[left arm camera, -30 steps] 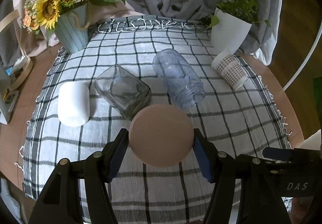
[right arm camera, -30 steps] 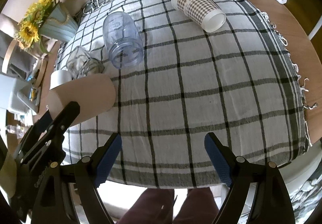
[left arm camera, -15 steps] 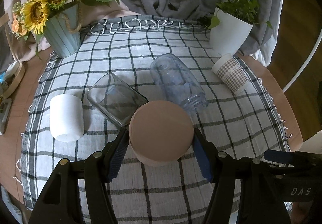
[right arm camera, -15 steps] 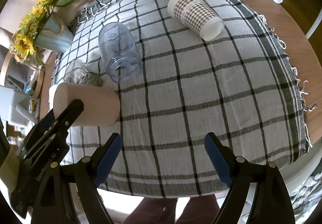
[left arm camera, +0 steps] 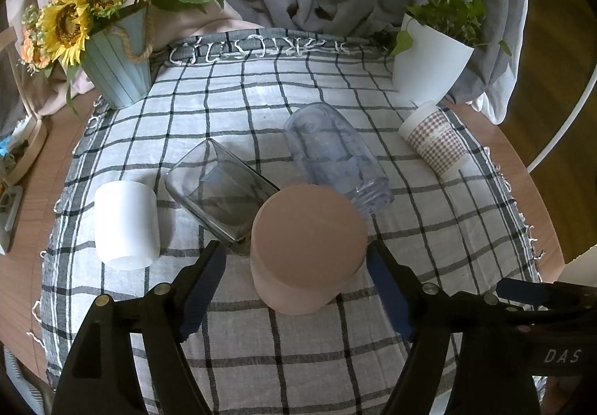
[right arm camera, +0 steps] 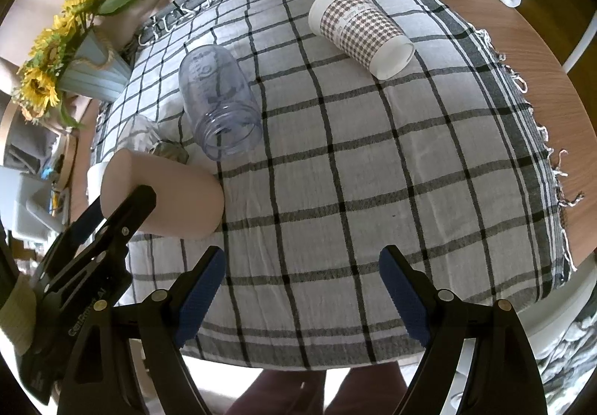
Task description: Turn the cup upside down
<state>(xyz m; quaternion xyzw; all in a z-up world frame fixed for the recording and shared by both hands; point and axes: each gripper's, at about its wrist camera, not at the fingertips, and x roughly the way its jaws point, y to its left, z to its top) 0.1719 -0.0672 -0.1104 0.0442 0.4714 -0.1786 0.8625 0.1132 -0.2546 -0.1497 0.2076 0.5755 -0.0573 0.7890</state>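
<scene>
A: Covering the bench (right arm camera: pixel 559 87), the checked cloth (right arm camera: pixel 373 191) lies bare to the right, out to its fringed edge.

B: And the pink cup (left arm camera: pixel 308 247)?

A: Upside down on the cloth, base up, between the left claw's (left arm camera: pixel 294 288) parted fingers, neither visibly touching it. The right claw (right arm camera: pixel 302 295) gapes wide, holding nothing.

B: Neighbours?

A: The clear jar (left arm camera: pixel 335 157) and glass tumbler (left arm camera: pixel 220 191) lie just behind, the white cup (left arm camera: pixel 125 225) left, the paper cup (right arm camera: pixel 360 31) well apart.

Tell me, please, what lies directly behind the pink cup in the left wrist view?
Behind the pink cup lie a square glass and a clear jar, both on their sides; the cup hides their near ends.
</scene>
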